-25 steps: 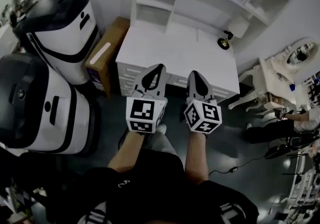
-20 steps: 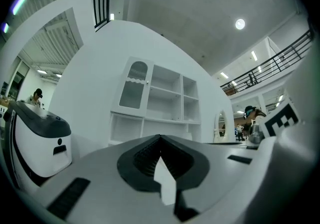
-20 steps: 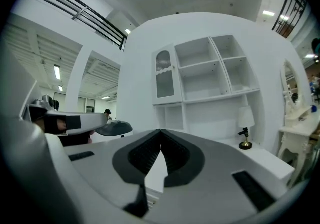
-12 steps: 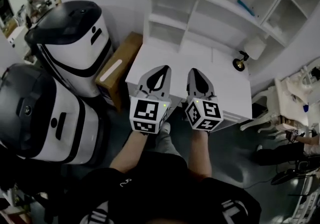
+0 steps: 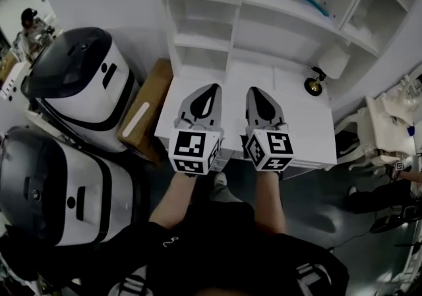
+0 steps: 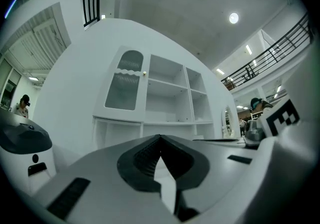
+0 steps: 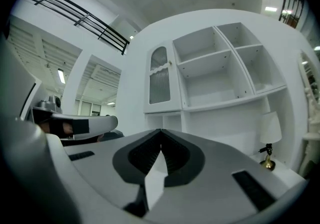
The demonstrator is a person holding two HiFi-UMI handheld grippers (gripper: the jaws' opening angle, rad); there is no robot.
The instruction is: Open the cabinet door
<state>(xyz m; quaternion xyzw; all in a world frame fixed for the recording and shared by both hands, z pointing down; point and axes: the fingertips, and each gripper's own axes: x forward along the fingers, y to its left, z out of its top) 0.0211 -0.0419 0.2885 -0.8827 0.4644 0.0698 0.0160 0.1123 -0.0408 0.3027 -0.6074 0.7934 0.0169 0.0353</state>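
**Both tools arrive at the hutch, shut and empty**

Since a second ago the person has stepped forward. The white counter (image 5: 310, 123), which was ahead of the tool tips, now lies under both tools, and the cabinet door (image 6: 125, 81) has come into the top of the head view.

Left of the left tool stand two white-and-black machines (image 5: 79, 77), with a cardboard box (image 5: 142, 113) against the counter's end, all out of the way. The left tool (image 5: 210, 88) hovers over the counter with its jaws pressed together and nothing between them, probably just being carried in. The cabinet door is shut, ahead of and above this tool and well apart from it. Its small knob (image 6: 145, 73) sits on the door's right edge, so it likely swings leftward.

The right tool (image 5: 257, 92) is just beside the left one, also closed on nothing, and points at the open shelves (image 7: 215, 73). A small lamp (image 5: 316, 80) stands farther right.
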